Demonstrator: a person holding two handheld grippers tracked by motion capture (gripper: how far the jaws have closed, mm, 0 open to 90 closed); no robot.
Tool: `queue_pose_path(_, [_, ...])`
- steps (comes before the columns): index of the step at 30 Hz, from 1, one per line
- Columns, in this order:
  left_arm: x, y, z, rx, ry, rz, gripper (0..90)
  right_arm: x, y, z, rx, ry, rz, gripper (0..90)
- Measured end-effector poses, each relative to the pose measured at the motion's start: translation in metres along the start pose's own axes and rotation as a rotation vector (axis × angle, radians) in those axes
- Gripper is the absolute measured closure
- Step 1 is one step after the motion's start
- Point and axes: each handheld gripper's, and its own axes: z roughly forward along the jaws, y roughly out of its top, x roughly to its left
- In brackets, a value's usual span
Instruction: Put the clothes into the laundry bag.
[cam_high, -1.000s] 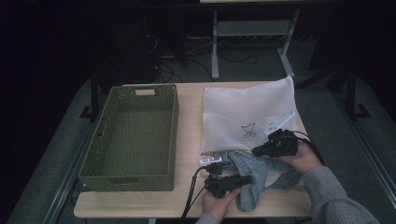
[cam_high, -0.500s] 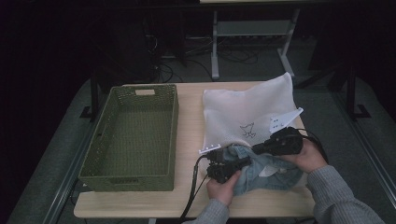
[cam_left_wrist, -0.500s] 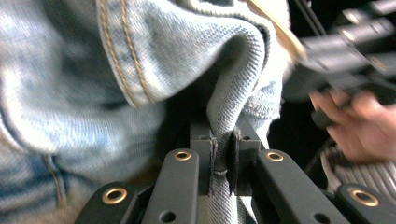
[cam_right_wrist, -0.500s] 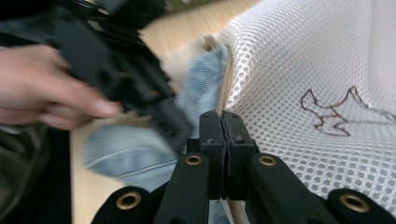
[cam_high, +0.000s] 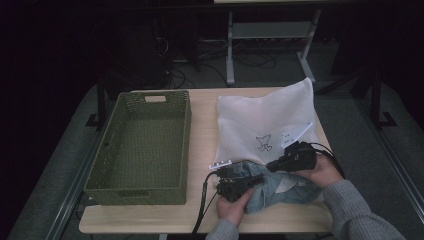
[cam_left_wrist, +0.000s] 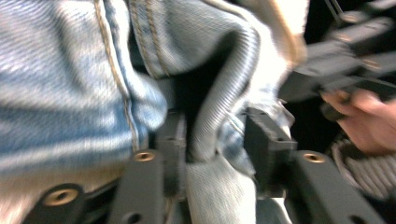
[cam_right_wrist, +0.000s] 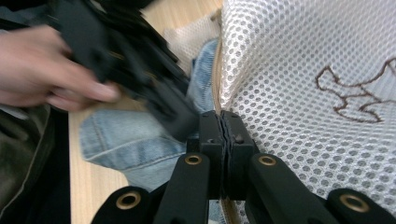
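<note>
Denim garment: soft, limp, moderately heavy cloth, bunched at the near right of the tabletop, at the mouth of a white mesh laundry bag. Left gripper: fingers clamp a thick fold of denim. Right gripper: fingers pinched tight on the bag's edge. Handling: will sag and drag; best held at seams or hems. Green basket: left, apart.

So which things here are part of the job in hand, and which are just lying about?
In the job:
- denim garment, held in the left claw
- white mesh bag, its edge pinched by the right claw

Lying about:
- green basket, untouched on the table
</note>
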Motion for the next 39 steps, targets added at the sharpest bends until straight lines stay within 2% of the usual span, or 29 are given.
queue_pose_path(2, [-0.002, -0.002, -0.003, 0.014, 0.011, 0.012, 43.9, 0.000, -0.002, 0.003, 0.007, -0.004, 0.003, 87.9])
queue_pose_path(3, [-0.006, -0.010, -0.009, 0.061, 0.042, 0.053, 40.5, 0.000, -0.004, 0.005, 0.007, -0.006, 0.012, 87.9])
queue_pose_path(5, [-0.006, -0.017, -0.008, 0.113, 0.052, 0.060, 35.9, -0.001, -0.004, 0.007, 0.011, -0.005, 0.014, 87.9])
queue_pose_path(6, [-0.006, -0.017, -0.008, 0.113, 0.052, 0.060, 35.8, -0.001, -0.004, 0.007, 0.011, -0.005, 0.014, 87.9])
queue_pose_path(7, [-0.005, -0.019, -0.001, 0.141, 0.057, 0.057, 36.7, -0.001, -0.003, 0.009, 0.015, -0.007, 0.014, 87.9])
queue_pose_path(9, [-0.005, -0.018, 0.007, 0.143, 0.068, 0.055, 47.4, 0.000, -0.002, 0.010, 0.019, -0.009, 0.007, 87.9])
queue_pose_path(10, [-0.005, -0.016, 0.011, 0.137, 0.078, 0.065, 57.4, 0.000, -0.002, 0.010, 0.018, -0.008, 0.006, 87.9])
queue_pose_path(12, [-0.006, -0.012, 0.015, 0.114, 0.074, 0.053, 71.4, 0.001, -0.002, 0.008, 0.010, -0.007, 0.002, 87.9])
queue_pose_path(14, [-0.012, -0.008, 0.016, 0.085, 0.077, 0.077, 78.1, 0.003, -0.002, 0.003, -0.011, -0.003, 0.001, 88.0])
queue_pose_path(15, [-0.017, -0.006, 0.016, 0.073, 0.070, 0.093, 79.9, 0.004, -0.002, 0.000, -0.020, -0.004, -0.004, 88.0])
queue_pose_path(17, [-0.025, -0.001, 0.014, 0.053, 0.043, 0.100, 81.7, 0.006, 0.000, -0.007, -0.030, -0.011, -0.014, 88.0])
queue_pose_path(18, [-0.031, 0.004, 0.013, 0.034, 0.039, 0.122, 82.3, 0.007, 0.002, -0.009, -0.032, -0.014, -0.019, 88.0])
queue_pose_path(20, [-0.037, 0.013, 0.013, 0.008, 0.027, 0.124, 83.4, 0.011, 0.005, -0.015, -0.045, -0.015, -0.031, 88.2])
queue_pose_path(23, [-0.034, 0.024, 0.013, -0.047, 0.007, 0.083, 83.6, 0.016, 0.009, -0.023, -0.077, 0.006, -0.042, 88.3])
queue_pose_path(25, [-0.026, 0.031, 0.016, -0.072, 0.026, 0.071, 83.6, 0.017, 0.009, -0.023, -0.069, 0.006, -0.043, 88.2])
queue_pose_path(27, [-0.016, 0.031, 0.019, -0.081, 0.029, 0.016, 83.3, 0.014, 0.005, -0.018, -0.053, 0.007, -0.029, 88.2])
queue_pose_path(30, [-0.010, 0.025, 0.020, -0.077, 0.026, 0.001, 79.8, 0.005, -0.004, -0.003, -0.028, 0.022, 0.011, 88.2])
queue_pose_path(32, [-0.003, 0.020, 0.018, -0.069, 0.043, -0.004, 76.9, 0.002, -0.007, 0.002, -0.021, 0.029, 0.027, 88.2])
queue_pose_path(33, [0.002, 0.014, 0.013, -0.062, 0.051, -0.019, 67.7, -0.003, -0.012, 0.010, -0.004, 0.027, 0.048, 88.1])
queue_pose_path(34, [0.004, 0.009, 0.009, -0.061, 0.050, -0.010, 62.7, -0.004, -0.013, 0.012, 0.000, 0.027, 0.057, 88.2])
queue_pose_path(35, [0.005, 0.005, 0.004, -0.055, 0.043, 0.001, 57.4, -0.006, -0.015, 0.014, 0.006, 0.022, 0.060, 88.1])
queue_pose_path(37, [0.001, -0.004, -0.004, -0.037, 0.079, 0.039, 48.0, -0.006, -0.016, 0.016, 0.026, 0.015, 0.058, 88.1])
queue_pose_path(38, [0.001, -0.004, -0.004, -0.037, 0.079, 0.039, 45.0, -0.006, -0.016, 0.016, 0.026, 0.015, 0.058, 88.1])
queue_pose_path(39, [-0.002, -0.013, -0.010, -0.004, 0.091, 0.049, 40.0, -0.005, -0.015, 0.017, 0.034, 0.008, 0.051, 88.1])
